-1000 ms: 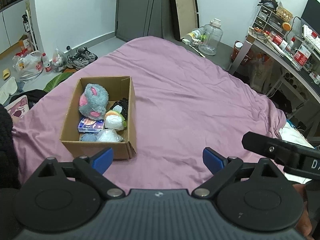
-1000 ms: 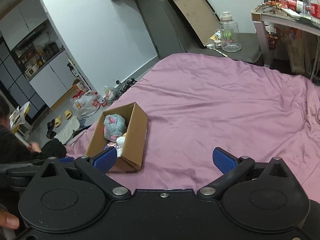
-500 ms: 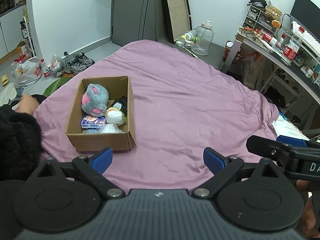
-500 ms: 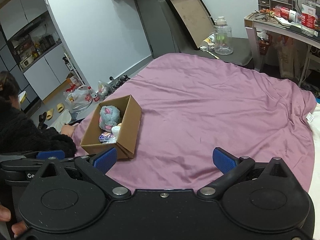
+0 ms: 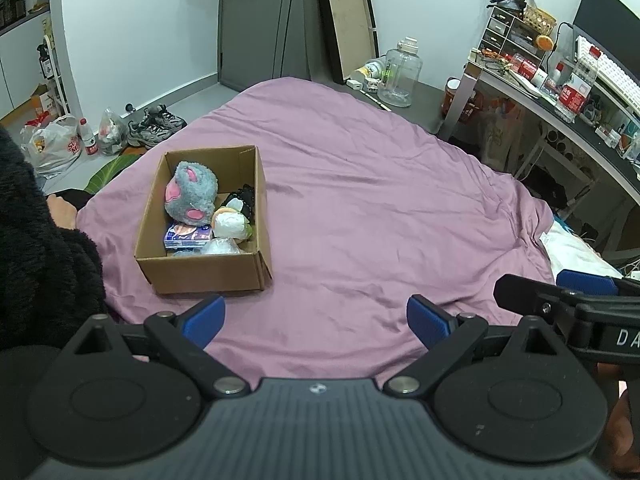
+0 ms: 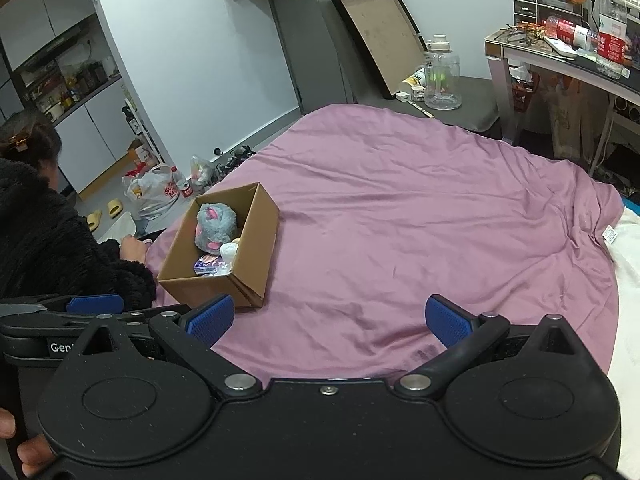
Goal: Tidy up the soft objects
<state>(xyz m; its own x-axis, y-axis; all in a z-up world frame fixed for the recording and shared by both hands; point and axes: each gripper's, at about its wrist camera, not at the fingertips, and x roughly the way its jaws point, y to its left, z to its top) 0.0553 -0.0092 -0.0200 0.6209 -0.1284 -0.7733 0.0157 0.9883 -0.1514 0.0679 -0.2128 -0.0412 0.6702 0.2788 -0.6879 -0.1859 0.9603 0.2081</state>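
Cardboard box [image 5: 208,236] on the purple bedspread [image 5: 380,208], near its left edge, packed with the soft things: grey-and-pink plush [image 5: 191,194] upright at the back, white soft toy [image 5: 230,224] beside it, blue-and-pink packet [image 5: 187,236] and clear plastic bag [image 5: 220,247] toward the front, something black [image 5: 244,200] against the right wall. Nothing soft seen loose on the bedspread, so sorting judged nearly or fully finished. Left gripper [image 5: 316,316] hovering low in front of the box, jaws spread wide, nothing between the blue pads [image 5: 204,316]. Right gripper [image 6: 328,318] likewise spread and empty, well apart from the box, off to its right. Seated person in a black fleece [image 6: 52,232] just beside the box, bare hand [image 6: 134,245] resting near its far left corner. Main risks, as a judgement: reaching in again and snagging the plush on a box flap; pushing the light box along the slippery fabric rather than gripping anything; nudging it off the bed's left edge; clipping the nearby hand with an open jaw. Plush likely to squash and slip under a shallow pinch; plastic bag likely to crumple and slide free.
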